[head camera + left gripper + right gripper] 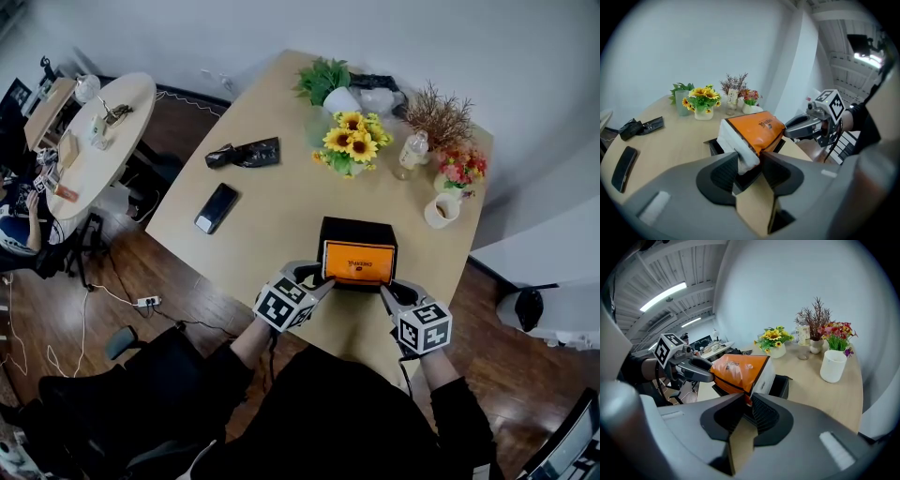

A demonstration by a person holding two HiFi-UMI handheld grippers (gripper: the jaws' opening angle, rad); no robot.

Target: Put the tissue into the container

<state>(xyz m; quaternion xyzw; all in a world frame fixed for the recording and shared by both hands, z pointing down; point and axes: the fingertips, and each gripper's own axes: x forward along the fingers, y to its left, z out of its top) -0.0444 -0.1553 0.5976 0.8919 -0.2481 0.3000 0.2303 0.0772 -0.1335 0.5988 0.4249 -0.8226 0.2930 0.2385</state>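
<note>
The tissue pack (358, 262), orange on top with white sides, hangs over the front of the black open container (356, 229) on the wooden table. My left gripper (319, 282) is shut on the pack's left end; in the left gripper view its jaws pinch the white corner of the pack (757, 129). My right gripper (386, 293) is shut on the other end, where the right gripper view shows the pack (738, 369) clamped at its edge. The container (781, 386) lies just under the pack. Each gripper sees the other one across the pack.
A black phone (217, 207) and a black pouch (246, 153) lie on the table's left half. Sunflowers (351, 141), a bottle (411, 152), pink flowers (459, 167) and a white cup (442, 210) stand behind the container. A round table (98, 136) stands far left.
</note>
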